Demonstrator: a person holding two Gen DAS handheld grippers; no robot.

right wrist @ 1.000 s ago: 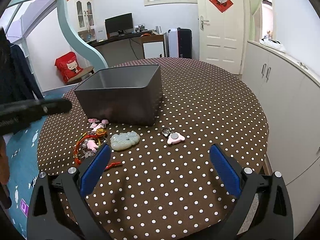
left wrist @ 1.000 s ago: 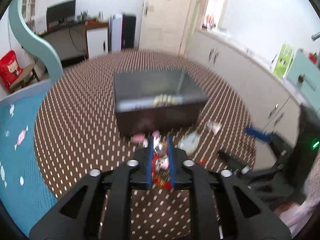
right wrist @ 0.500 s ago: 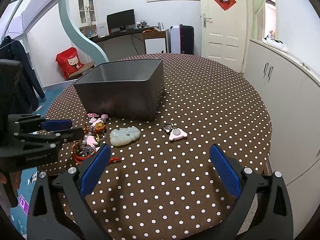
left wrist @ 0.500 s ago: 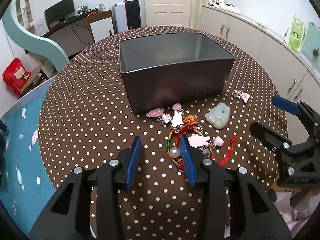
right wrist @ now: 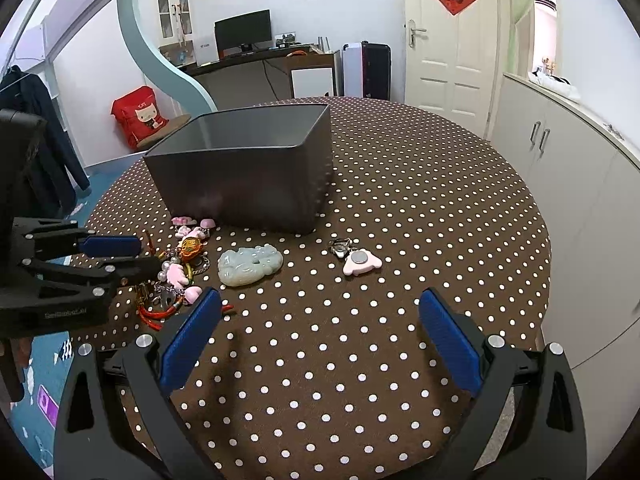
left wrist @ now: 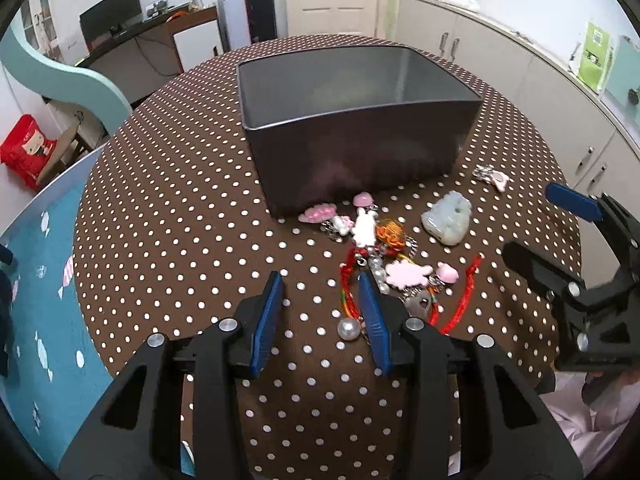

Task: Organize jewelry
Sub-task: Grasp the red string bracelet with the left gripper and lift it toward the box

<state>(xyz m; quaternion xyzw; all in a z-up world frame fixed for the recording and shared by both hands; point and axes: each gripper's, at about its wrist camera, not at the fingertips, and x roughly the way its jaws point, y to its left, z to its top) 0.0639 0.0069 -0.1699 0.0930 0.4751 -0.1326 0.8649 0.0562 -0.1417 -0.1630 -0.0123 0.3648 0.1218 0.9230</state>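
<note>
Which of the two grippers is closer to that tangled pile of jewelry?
Left. The left gripper sits at the jewelry pile's edge; the right gripper hangs beside it, toward the table's edge.

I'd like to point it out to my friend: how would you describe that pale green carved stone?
Find the grey box on the dotted table. In front of it lies the pale green pendant, alone between a tangled charm pile and a small pink charm; it is the largest, only green piece.

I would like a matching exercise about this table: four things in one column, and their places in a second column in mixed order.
1. dark grey metal box
2. pale green jade carving
3. white round pearl bead
4. pink cloud-shaped keychain

a. alone, right of the jade
b. behind the jewelry
c. by the left gripper's right fingertip
d. between tangle and keychain

1-b, 2-d, 3-c, 4-a
</note>
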